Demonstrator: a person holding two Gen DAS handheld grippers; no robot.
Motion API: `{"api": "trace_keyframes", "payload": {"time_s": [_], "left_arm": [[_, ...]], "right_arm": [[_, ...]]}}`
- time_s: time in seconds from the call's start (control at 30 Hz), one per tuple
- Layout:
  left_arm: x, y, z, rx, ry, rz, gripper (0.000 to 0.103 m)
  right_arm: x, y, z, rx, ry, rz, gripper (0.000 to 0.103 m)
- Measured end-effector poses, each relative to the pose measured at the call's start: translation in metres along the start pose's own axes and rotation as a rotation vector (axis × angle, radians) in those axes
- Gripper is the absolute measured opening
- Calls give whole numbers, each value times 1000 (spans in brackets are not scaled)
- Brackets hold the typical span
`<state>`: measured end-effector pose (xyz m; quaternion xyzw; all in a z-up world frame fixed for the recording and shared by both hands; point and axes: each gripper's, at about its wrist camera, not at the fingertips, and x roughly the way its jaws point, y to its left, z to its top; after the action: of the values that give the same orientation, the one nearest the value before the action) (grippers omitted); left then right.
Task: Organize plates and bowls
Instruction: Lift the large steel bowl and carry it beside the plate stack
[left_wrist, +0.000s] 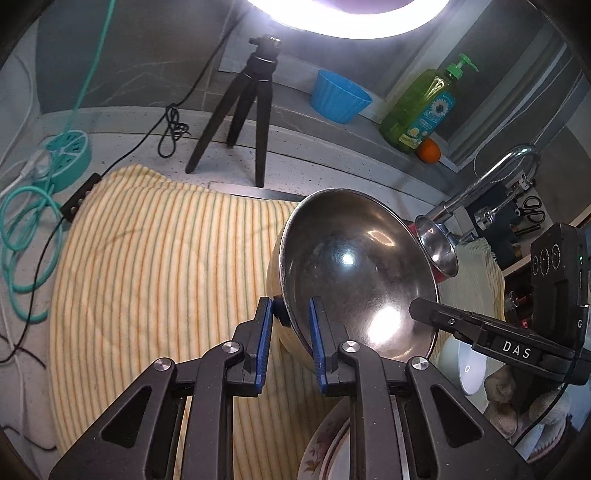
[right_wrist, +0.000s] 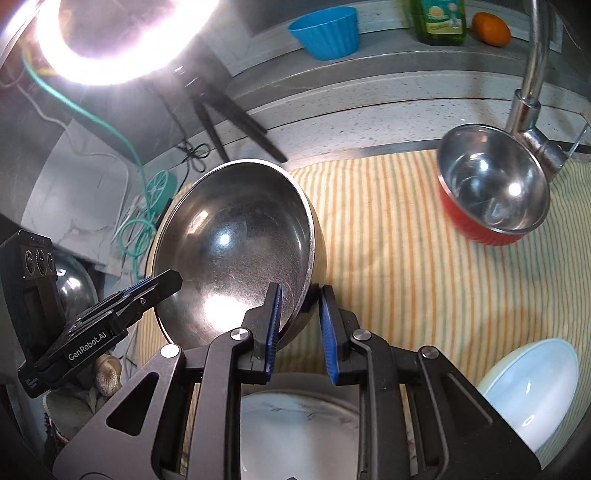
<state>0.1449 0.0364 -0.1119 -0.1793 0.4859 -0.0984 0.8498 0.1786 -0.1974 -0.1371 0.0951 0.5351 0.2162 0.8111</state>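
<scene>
A large steel bowl (left_wrist: 351, 266) (right_wrist: 232, 251) hangs tilted above the yellow striped towel (left_wrist: 155, 266) (right_wrist: 399, 258). My left gripper (left_wrist: 291, 314) is shut on its near rim, one blue pad inside and one outside. My right gripper (right_wrist: 301, 299) is shut on the opposite rim in the same way. Each gripper also shows in the other's view, the right gripper (left_wrist: 417, 310) and the left gripper (right_wrist: 173, 277). A red bowl with a steel inside (right_wrist: 491, 188) (left_wrist: 436, 247) sits on the towel by the tap. Below lie a white bowl (right_wrist: 528, 384) (left_wrist: 469, 369) and a plate (right_wrist: 295, 428) (left_wrist: 325, 443).
A black tripod (left_wrist: 247, 110) under a bright ring light stands behind the towel. On the back ledge are a blue cup (left_wrist: 340, 96) (right_wrist: 325, 33), a green soap bottle (left_wrist: 421, 107) and an orange (left_wrist: 428, 150). A chrome tap (right_wrist: 532, 92) rises at the right; teal cables (left_wrist: 26, 221) lie left.
</scene>
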Motion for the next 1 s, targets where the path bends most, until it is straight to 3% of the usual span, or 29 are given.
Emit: {"api": "trace_keyframes", "payload": {"time_s": [0.47,1.0], "left_arm": [[-61,42,-52,-99,-57,76,18],[-91,79,-115,-233,-44,123,18]], "right_arm": [[9,64,-44,-129,71,78,21],[29,113,-90,-267,161,110,21]]}}
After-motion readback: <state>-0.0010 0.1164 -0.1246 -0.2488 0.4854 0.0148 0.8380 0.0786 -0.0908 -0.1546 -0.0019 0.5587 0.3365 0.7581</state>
